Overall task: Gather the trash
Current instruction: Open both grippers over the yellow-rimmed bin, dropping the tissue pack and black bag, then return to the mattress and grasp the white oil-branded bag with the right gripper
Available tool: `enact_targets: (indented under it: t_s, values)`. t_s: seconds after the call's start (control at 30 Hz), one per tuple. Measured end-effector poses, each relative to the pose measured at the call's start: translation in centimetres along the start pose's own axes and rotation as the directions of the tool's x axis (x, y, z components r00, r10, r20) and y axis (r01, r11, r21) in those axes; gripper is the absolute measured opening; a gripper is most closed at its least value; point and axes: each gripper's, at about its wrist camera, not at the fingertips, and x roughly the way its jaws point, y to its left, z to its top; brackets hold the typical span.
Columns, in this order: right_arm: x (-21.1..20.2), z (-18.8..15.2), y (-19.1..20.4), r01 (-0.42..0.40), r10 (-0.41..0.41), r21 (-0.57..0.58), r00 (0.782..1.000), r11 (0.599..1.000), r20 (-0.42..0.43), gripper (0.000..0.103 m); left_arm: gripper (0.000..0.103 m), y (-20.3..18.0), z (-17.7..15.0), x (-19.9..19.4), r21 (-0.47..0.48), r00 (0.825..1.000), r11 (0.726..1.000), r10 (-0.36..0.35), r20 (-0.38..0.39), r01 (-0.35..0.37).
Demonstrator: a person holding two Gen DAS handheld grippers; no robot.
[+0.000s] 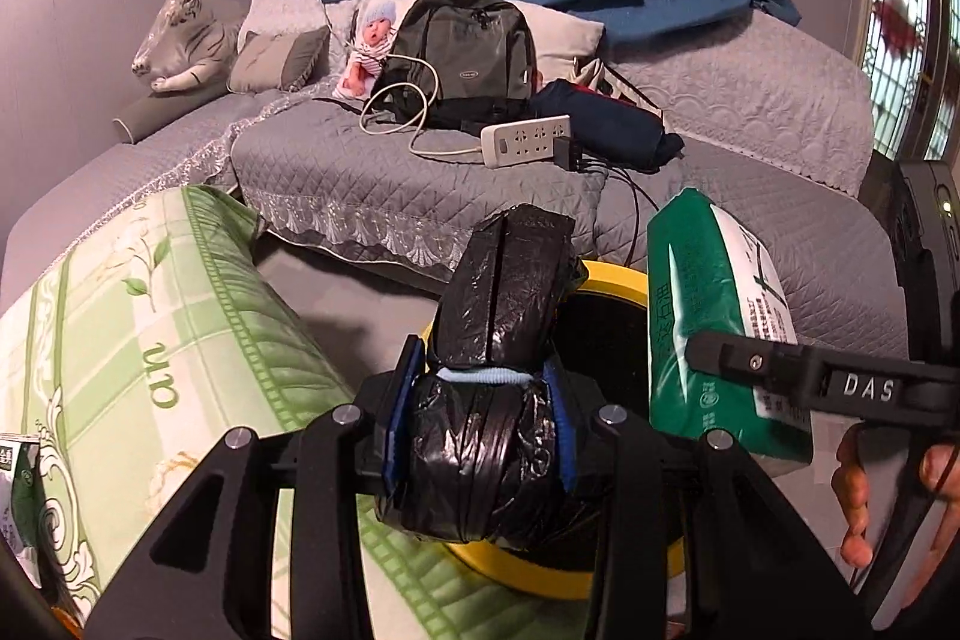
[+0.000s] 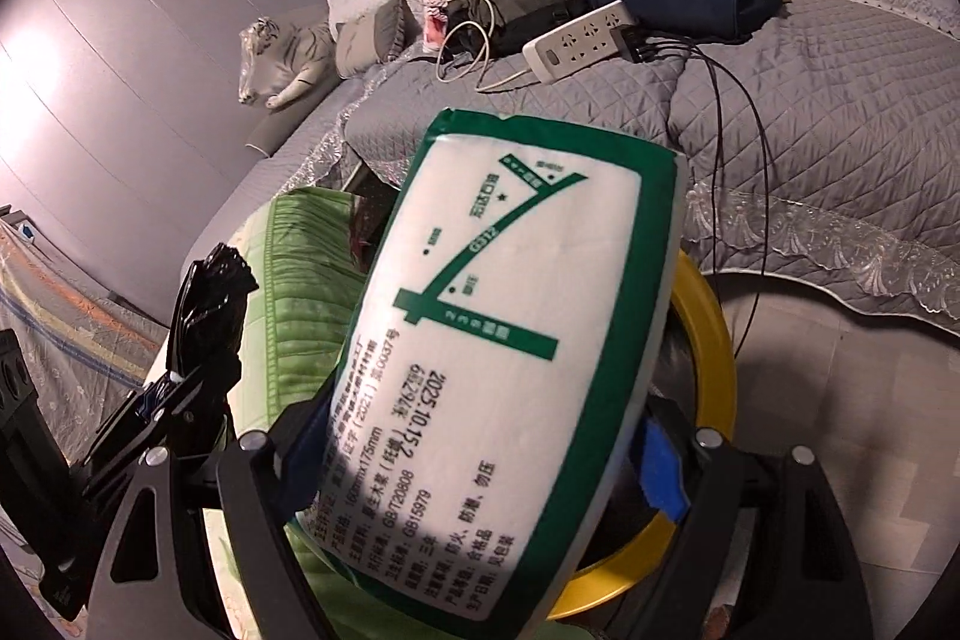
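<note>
A black roll of plastic bags (image 1: 504,280), bound with a light blue band, is clamped between the blue pads of my left gripper (image 1: 480,400), which is shut on it. It hangs over a yellow-rimmed bin (image 1: 618,277) with a dark inside. To its right is a green and white tissue pack (image 1: 708,292), with one finger (image 1: 780,364) of the right gripper across it. In the right wrist view that tissue pack (image 2: 498,340) fills the middle, my right gripper (image 2: 480,460) shut on its sides above the bin's yellow rim (image 2: 714,340). The black roll (image 2: 210,304) shows at left.
A green patterned cushion (image 1: 150,340) lies left of the bin. Behind stands a grey quilted sofa (image 1: 360,172) with a backpack (image 1: 462,52), a white power strip (image 1: 522,142) with cables, a doll (image 1: 369,46) and a plush tiger (image 1: 186,40). A hand (image 1: 858,496) holds the right gripper.
</note>
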Motion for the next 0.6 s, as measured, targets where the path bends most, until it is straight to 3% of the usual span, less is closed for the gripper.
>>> enact_targets:
  t_s: [0.07, 0.13, 0.17, 0.3, 0.43, 0.6]
  values:
    - [0.1, 0.1, 0.0, 0.022, -0.022, -0.002, 1.000, 1.000, 0.009, 0.085, 0.046, 0.1, 0.3, 0.3, -0.015, 1.000, 1.000, -0.007, -0.003, 0.007]
    - [0.0, 0.2, -0.4, 0.036, -0.037, 0.027, 0.999, 0.999, 0.016, 0.089, 0.078, 0.6, 0.3, 0.0, -0.041, 1.000, 0.999, 0.002, 0.011, -0.001]
    - [-0.2, 0.3, -0.9, 0.037, -0.038, 0.057, 0.999, 0.998, 0.021, 0.092, 0.082, 0.8, 0.3, -0.3, -0.056, 0.999, 0.998, 0.012, 0.030, -0.010]
    - [-1.5, 0.9, -1.7, 0.069, -0.074, 0.064, 0.995, 0.996, 0.073, 0.092, 0.091, 2.3, 0.4, -0.6, -0.106, 0.999, 0.994, 0.019, 0.037, -0.015]
    - [-3.3, 0.7, -1.8, 0.044, -0.051, 0.062, 0.991, 0.997, 0.122, 0.092, 0.092, 4.4, -0.2, -2.0, -0.184, 0.996, 0.983, 0.036, 0.079, -0.021]
    - [-5.7, -0.4, -0.7, 0.008, -0.007, -0.001, 0.977, 1.000, 0.212, 0.095, 0.094, 6.7, -1.2, -5.9, -0.247, 0.976, 0.964, 0.147, 0.162, -0.104]
